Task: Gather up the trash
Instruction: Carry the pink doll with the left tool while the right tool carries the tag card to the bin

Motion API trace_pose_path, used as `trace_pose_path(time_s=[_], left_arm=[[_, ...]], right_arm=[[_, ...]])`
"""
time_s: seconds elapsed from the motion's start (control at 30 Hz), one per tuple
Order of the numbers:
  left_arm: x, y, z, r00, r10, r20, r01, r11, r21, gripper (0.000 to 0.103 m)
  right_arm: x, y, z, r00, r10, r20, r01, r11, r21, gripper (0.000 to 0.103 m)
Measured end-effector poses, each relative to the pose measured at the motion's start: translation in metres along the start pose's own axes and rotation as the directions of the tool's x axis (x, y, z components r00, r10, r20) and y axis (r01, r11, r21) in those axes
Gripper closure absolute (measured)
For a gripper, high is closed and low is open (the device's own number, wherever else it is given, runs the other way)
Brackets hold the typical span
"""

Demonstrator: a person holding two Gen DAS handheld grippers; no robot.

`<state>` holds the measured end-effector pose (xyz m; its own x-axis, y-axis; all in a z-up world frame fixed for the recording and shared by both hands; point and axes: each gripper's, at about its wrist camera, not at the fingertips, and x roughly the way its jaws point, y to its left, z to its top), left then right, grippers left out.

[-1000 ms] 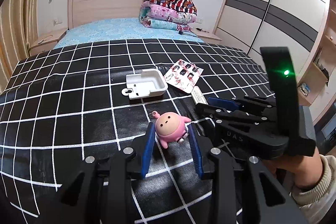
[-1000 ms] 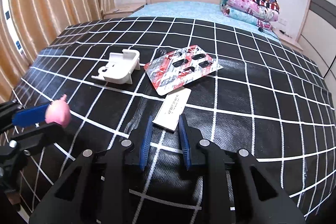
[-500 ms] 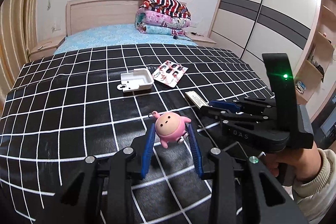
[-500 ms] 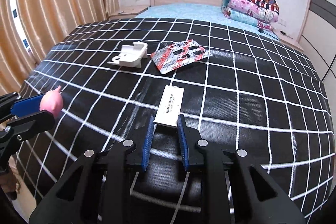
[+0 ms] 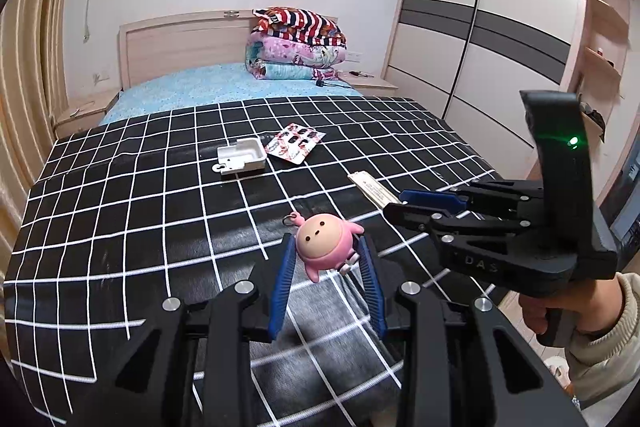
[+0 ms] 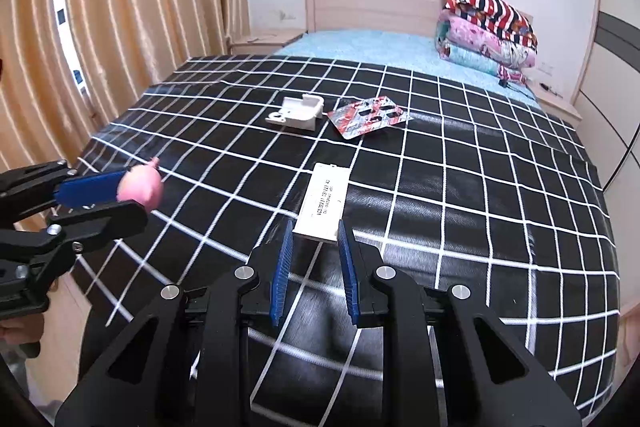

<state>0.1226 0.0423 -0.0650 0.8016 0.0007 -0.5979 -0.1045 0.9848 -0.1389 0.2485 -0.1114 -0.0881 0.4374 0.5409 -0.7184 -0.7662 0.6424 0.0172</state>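
Two grippers, both loaded now, and both have backed away from the bed over the last second: the stuff on the black grid blanket (image 5: 120, 195) looks a good bit farther off than it did. The left gripper (image 5: 326, 251) has its jaws clamped on the little pink keychain figure (image 5: 325, 247), held up clear of the blanket, same as before. The right gripper (image 6: 314, 239) is pinching the near end of a white labelled strip (image 6: 325, 201) between narrow jaws; a second ago that strip seemed to be lying flat on the blanket, now it looks lifted and coming along with the hand. So my read is two pieces collected and heading for wherever the trash goes, though no bin shows in either view. What's left on the bed: a white plastic tray (image 5: 241, 159) and, just beside it, a red-and-silver blister pack (image 5: 295, 145), sitting near the middle of the blanket. Probably another trip for those two once these get dropped.
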Motion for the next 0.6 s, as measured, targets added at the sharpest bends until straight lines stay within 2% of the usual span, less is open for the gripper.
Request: trace_pose_path(time_s=[0.37, 0.6], left_arm=[[-0.025, -0.025, -0.026, 1.000, -0.017, -0.005, 0.017, 0.999, 0.046, 0.072], [-0.036, -0.035, -0.050, 1.000, -0.012, -0.025, 0.014, 0.998, 0.053, 0.072]], right_arm=[[-0.049, 0.018, -0.031, 0.998, 0.052, 0.036, -0.051, 0.998, -0.027, 0.080], [-0.066, 0.031, -0.061, 0.996, 0.089, 0.022, -0.088, 0.995, -0.037, 0.080]])
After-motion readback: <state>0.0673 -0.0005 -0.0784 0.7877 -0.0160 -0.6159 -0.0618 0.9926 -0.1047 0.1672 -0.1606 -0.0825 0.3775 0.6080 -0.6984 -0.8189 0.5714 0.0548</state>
